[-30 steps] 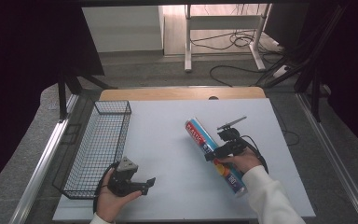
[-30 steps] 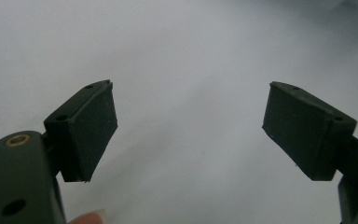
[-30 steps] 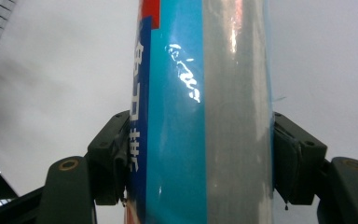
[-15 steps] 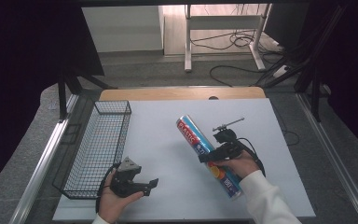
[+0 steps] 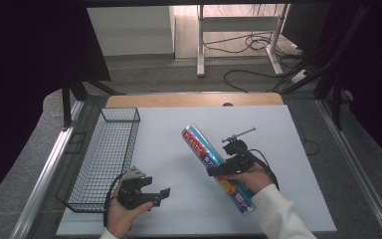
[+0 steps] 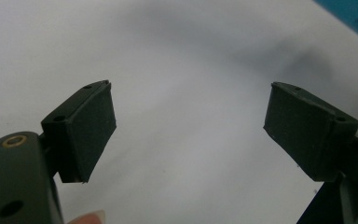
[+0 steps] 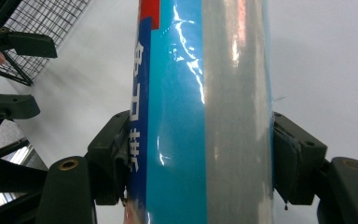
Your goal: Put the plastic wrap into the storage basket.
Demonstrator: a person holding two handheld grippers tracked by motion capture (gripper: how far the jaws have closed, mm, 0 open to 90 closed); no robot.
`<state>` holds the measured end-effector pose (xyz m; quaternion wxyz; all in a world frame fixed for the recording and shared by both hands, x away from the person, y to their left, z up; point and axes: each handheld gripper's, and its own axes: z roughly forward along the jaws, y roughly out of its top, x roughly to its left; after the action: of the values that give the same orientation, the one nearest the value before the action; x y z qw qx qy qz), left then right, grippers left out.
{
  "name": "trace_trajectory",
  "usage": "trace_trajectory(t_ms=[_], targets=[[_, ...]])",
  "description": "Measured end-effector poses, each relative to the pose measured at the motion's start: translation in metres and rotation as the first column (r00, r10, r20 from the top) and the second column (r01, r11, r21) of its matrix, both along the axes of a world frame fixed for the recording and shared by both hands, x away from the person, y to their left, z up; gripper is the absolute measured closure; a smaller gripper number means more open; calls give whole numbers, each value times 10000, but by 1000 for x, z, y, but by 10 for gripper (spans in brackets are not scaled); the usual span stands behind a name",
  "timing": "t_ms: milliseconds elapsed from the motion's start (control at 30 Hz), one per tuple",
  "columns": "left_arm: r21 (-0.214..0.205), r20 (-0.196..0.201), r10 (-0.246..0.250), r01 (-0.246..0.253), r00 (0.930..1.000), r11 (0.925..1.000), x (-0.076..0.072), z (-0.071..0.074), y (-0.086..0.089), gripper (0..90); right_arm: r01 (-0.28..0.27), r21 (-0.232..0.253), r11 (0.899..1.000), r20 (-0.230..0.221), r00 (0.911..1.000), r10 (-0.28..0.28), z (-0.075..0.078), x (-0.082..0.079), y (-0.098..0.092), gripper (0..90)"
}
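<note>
Right tongs point(image 5: 218, 172) clamped across the middle of the blue plastic-wrap roll point(image 5: 201, 149); in the right gripper view both pads point(image 7: 114, 154) press on the roll's point(image 7: 200, 112) sides, label running lengthwise between them. Versus a second ago: the roll has shifted left and toward the far side of the desk point(image 5: 179, 124), far end now pointing more toward the wire basket point(image 5: 104, 159), near end over the person's right hand point(image 5: 253, 180). Angle across the desk is about the same, diagonal from far-left to near-right. Most of that shift came in the first half of the second; little change since the half-second frame. Whether the roll is clear of the desk surface I cannot tell from above. Left tongs point(image 5: 160, 195) apart, nothing between them; left gripper view shows bare white desk point(image 6: 182, 93) between the two pads point(image 6: 91, 126), a sliver of blue roll point(image 6: 354, 14) in the far corner. Jaws have just been opening a bit further. Left hand point(image 5: 124, 211) sits in the same spot as before, near desk edge, just beside the basket's near corner, tongs pointing right toward the roll, well apart from it.
</note>
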<state>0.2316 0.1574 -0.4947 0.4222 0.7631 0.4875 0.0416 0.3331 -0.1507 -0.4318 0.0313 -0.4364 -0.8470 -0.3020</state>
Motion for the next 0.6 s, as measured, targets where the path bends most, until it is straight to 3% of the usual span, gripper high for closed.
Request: trace_trajectory(t_ms=[133, 233, 267, 300, 367, 500, 533, 600], targets=[[-631, -193, 149, -161, 9997, 9979, 4, 2, -2, 144, -76, 178, 9998, 39, 10000, 76, -2, -1, -1, 321], [-1421, -457, 300, -363, 9985, 9892, 9, 4, -5, 132, -143, 279, 9995, 64, 9999, 141, -3, -3, -1, 321], [-1421, -457, 300, -363, 9985, 9892, 9, 4, -5, 130, -125, 287, 9995, 88, 9999, 123, -4, -4, -1, 321], [-1838, -637, 389, -500, 9972, 9817, 14, 5, -8, 128, -116, 285, 9995, 131, 9999, 112, -4, -4, -1, 321], [-2192, -831, 505, -677, 9953, 9733, 20, 7, -12, 121, -112, 280, 9995, 190, 9998, 107, -4, -5, -1, 321], [-3276, -1236, 488, -871, 9911, 9408, 37, 15, -23, 112, -98, 257, 9996, 322, 9994, 89, -5, -7, 0, 321], [-3276, -1236, 488, -871, 9911, 9408, 37, 15, -23, 112, -126, 269, 9996, 335, 9994, 117, -5, -8, 0, 321], [-3521, -1354, 489, -941, 9896, 9312, 47, 19, -32, 115, -165, 231, 9996, 380, 9992, 156, -5, -8, 1, 321]])
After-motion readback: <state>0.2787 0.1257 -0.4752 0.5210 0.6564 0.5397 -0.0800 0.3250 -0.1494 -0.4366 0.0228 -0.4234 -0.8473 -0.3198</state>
